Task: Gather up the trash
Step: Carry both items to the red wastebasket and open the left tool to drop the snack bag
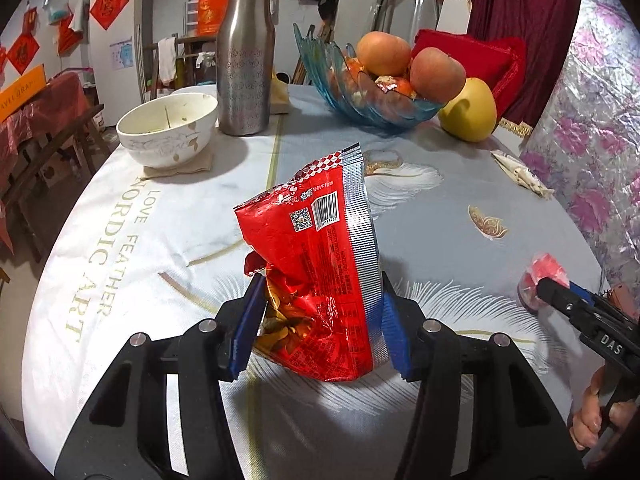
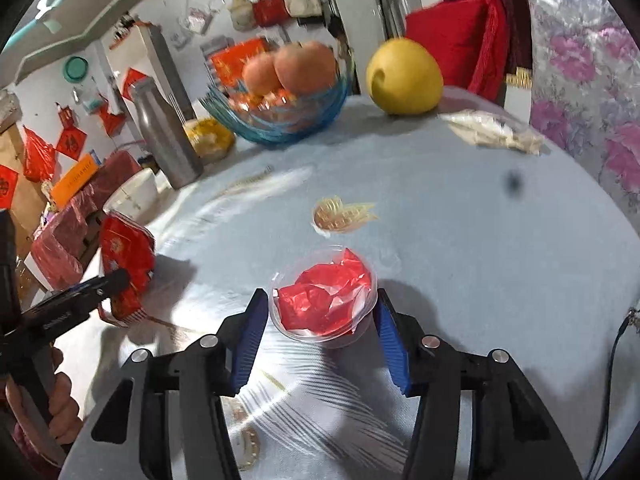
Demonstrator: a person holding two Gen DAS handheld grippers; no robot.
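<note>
From my left wrist view, the snack bag [image 1: 320,276] stands upright between the fingers of my left gripper [image 1: 320,320], on the near middle of the table [image 1: 180,240]. Far left sits the bowl [image 1: 168,134] on a mat [image 1: 180,168], with the flask [image 1: 246,56] just right of it. Farther right stands the fruit bowl [image 1: 360,96] holding two apples [image 1: 436,74], the pear [image 1: 468,110] just beside its right edge. A crumpled wrapper [image 1: 520,174] lies near the right edge. Near right, the plastic cup [image 2: 324,300] with paper in it sits between the fingers of my right gripper [image 2: 322,334], well apart from the snack bag.
</note>
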